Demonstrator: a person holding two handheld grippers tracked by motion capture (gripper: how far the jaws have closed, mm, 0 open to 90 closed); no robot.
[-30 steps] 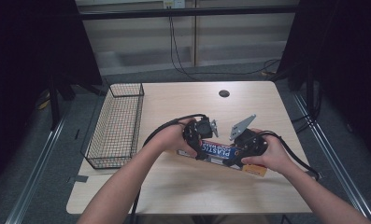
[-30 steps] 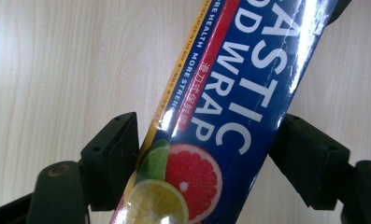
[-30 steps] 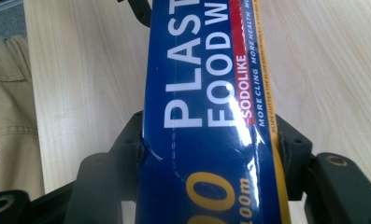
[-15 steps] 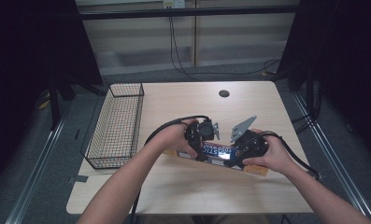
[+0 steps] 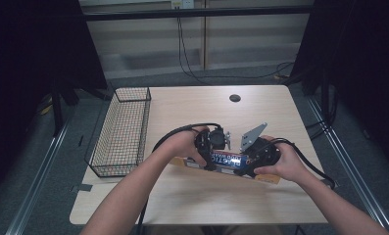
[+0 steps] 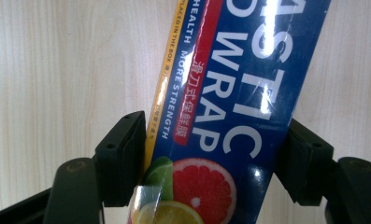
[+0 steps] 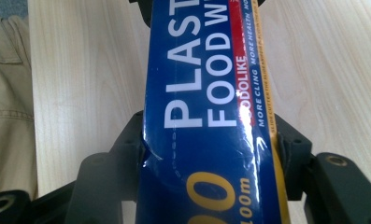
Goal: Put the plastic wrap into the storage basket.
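Observation:
A long blue plastic food wrap box [image 5: 229,160] with yellow ends lies across the table's [image 5: 197,107] front middle, held from both sides. My left gripper [image 5: 209,161] comes down on its left part. In the left gripper view the box [image 6: 230,93] runs up between the jaws, which have just been closing, and both pads touch its edges. My left gripper [image 6: 216,135] is shut on it. My right gripper [image 5: 251,165] holds the right part. In the right gripper view the box [image 7: 206,84] is pinched and dented at its left edge, with my right gripper [image 7: 210,128] shut on it.
A black wire basket [image 5: 123,129] stands along the table's left side. A small dark round spot [image 5: 235,98] sits near the far edge. Cables trail from both grippers across the table. Beige cloth on the person's leg [image 7: 8,93] shows beyond the near edge.

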